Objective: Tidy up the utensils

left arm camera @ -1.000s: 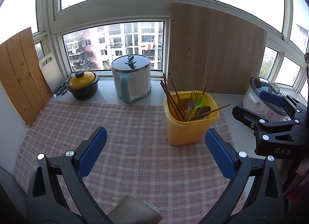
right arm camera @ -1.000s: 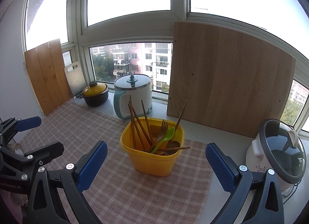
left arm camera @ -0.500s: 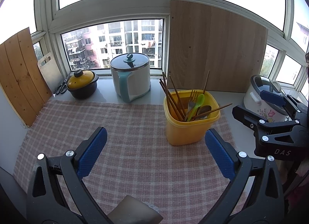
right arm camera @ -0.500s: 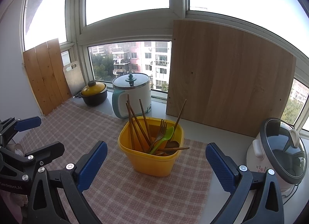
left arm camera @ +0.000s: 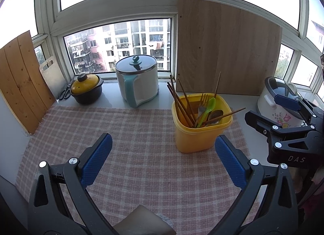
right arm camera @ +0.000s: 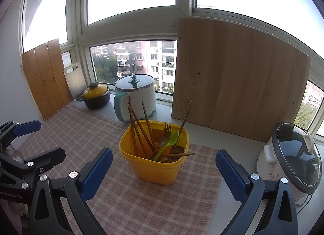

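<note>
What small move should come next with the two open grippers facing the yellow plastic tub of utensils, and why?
Probably ease the right gripper forward and down toward the yellow plastic tub. Both it and the left gripper are open and empty, and the wooden chopsticks, metal fork and green plastic spoon sit jumbled together, untouched.

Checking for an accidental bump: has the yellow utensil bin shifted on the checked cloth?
No. The yellow utensil bin sits at the same spot on the checked cloth.
</note>
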Motion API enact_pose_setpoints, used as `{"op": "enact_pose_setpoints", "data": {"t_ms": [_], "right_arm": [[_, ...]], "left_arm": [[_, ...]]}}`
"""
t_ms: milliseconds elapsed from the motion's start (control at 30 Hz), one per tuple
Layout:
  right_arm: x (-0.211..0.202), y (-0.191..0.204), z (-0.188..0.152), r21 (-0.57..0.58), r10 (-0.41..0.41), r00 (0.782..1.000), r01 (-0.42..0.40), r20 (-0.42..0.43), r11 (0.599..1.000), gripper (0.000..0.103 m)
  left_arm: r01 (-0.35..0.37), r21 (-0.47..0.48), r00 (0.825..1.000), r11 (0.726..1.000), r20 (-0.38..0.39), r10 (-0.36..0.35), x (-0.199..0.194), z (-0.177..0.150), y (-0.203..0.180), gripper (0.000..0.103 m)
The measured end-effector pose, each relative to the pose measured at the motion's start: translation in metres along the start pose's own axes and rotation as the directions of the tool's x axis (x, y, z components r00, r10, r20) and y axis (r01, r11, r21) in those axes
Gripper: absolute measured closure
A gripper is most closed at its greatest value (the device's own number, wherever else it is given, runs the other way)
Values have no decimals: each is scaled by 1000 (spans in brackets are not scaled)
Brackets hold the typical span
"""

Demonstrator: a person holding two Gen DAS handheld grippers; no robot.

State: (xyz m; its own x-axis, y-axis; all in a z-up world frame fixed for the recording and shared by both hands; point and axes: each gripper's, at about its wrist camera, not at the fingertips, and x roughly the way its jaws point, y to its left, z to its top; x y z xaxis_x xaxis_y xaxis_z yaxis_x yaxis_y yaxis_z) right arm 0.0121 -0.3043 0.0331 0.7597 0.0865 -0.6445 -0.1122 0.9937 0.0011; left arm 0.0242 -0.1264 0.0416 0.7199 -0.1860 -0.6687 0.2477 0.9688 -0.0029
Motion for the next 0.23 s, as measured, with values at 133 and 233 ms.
{"op": "enact_pose_setpoints", "data": {"t_ms": [133,233], "right_arm": [[1,1,0,-4,-1,1000,1,-2,1000,0],[2,2,0,-5,-2,1000,2,-3,1000,0]], "left_arm": [[-13,6,1000,1000,19,13,-2,-2,2,0],[-22,11,1000,1000,22,22,-3,-3,3,0]]}}
